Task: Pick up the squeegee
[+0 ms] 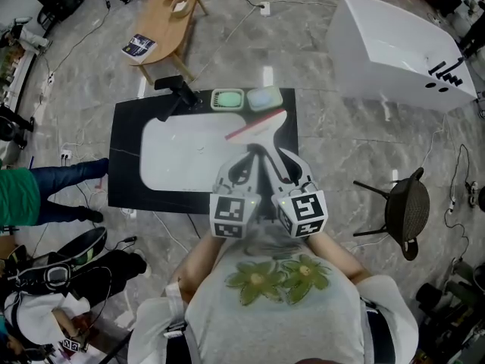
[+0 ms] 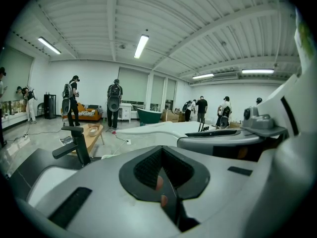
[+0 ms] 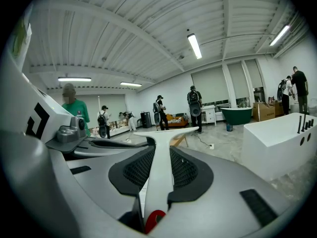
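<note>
The squeegee (image 1: 260,124) is white with a red blade edge and hangs over the far right part of the white sink (image 1: 174,158). My right gripper (image 1: 266,156) is shut on its handle. In the right gripper view the white handle (image 3: 161,167) runs up between the jaws to the T-shaped head, with a red bit at the base. Beside it, my left gripper (image 1: 245,161) is held close, its dark pads pressed together (image 2: 161,182) with nothing between them.
The sink sits in a black countertop (image 1: 125,165) with a black faucet (image 1: 178,91) and two soap dishes (image 1: 226,98) at the back. A white bathtub (image 1: 402,51) stands far right, a black chair (image 1: 405,211) right, a wooden table (image 1: 167,17) behind. People stand at the left.
</note>
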`<state>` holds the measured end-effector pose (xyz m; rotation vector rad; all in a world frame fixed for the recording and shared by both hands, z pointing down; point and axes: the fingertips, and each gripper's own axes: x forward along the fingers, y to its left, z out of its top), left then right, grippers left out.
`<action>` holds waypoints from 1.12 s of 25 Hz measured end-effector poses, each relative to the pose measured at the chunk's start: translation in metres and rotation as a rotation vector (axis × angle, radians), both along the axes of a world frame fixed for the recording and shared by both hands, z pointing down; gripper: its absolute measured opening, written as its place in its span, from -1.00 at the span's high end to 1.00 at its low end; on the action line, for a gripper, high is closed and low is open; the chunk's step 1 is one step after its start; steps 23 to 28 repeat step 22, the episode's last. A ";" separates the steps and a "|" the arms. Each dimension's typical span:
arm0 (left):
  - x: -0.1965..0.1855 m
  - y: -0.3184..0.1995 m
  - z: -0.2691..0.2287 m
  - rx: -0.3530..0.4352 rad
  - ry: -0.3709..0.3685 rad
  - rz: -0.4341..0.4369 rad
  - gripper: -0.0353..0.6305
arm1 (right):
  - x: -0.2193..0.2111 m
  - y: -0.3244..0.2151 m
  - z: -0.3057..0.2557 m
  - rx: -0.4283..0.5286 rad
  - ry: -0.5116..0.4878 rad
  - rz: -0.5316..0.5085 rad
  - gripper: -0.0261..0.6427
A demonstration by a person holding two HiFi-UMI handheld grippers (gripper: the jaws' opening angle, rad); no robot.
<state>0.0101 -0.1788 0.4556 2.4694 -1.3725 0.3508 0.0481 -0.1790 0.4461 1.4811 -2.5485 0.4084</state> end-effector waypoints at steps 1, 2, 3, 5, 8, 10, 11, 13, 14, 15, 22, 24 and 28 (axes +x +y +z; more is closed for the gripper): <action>0.000 0.000 0.000 0.001 0.001 -0.001 0.87 | 0.000 0.001 0.000 0.001 0.000 0.000 0.61; 0.000 0.001 -0.001 0.002 0.002 -0.001 0.87 | 0.000 0.001 0.000 0.002 0.000 -0.001 0.61; 0.000 0.001 -0.001 0.004 0.002 -0.002 0.87 | 0.000 0.002 -0.001 0.002 -0.001 -0.002 0.61; 0.000 0.002 -0.002 0.006 0.001 -0.004 0.87 | -0.001 0.003 -0.001 0.003 -0.002 -0.005 0.61; -0.001 0.004 -0.003 0.007 0.002 -0.008 0.87 | -0.001 0.004 -0.002 0.004 -0.002 -0.006 0.61; -0.002 0.006 -0.003 0.007 0.003 -0.010 0.87 | -0.001 0.005 -0.002 0.005 -0.001 -0.004 0.61; -0.002 0.007 -0.004 0.008 0.003 -0.011 0.87 | -0.001 0.006 -0.002 0.005 -0.001 -0.004 0.61; -0.003 0.009 -0.004 0.010 0.003 -0.012 0.87 | -0.002 0.008 -0.003 0.007 -0.001 -0.007 0.61; -0.003 0.010 -0.004 0.011 0.003 -0.012 0.87 | -0.003 0.009 -0.003 0.007 -0.001 -0.010 0.61; -0.003 0.010 -0.004 0.012 0.004 -0.012 0.87 | -0.004 0.010 -0.003 0.007 -0.002 -0.012 0.61; -0.002 0.019 -0.004 0.015 0.005 -0.010 0.87 | -0.004 0.019 -0.004 0.013 -0.006 -0.013 0.61; -0.002 0.019 -0.004 0.015 0.005 -0.010 0.87 | -0.004 0.019 -0.004 0.013 -0.006 -0.013 0.61; -0.002 0.019 -0.004 0.015 0.005 -0.010 0.87 | -0.004 0.019 -0.004 0.013 -0.006 -0.013 0.61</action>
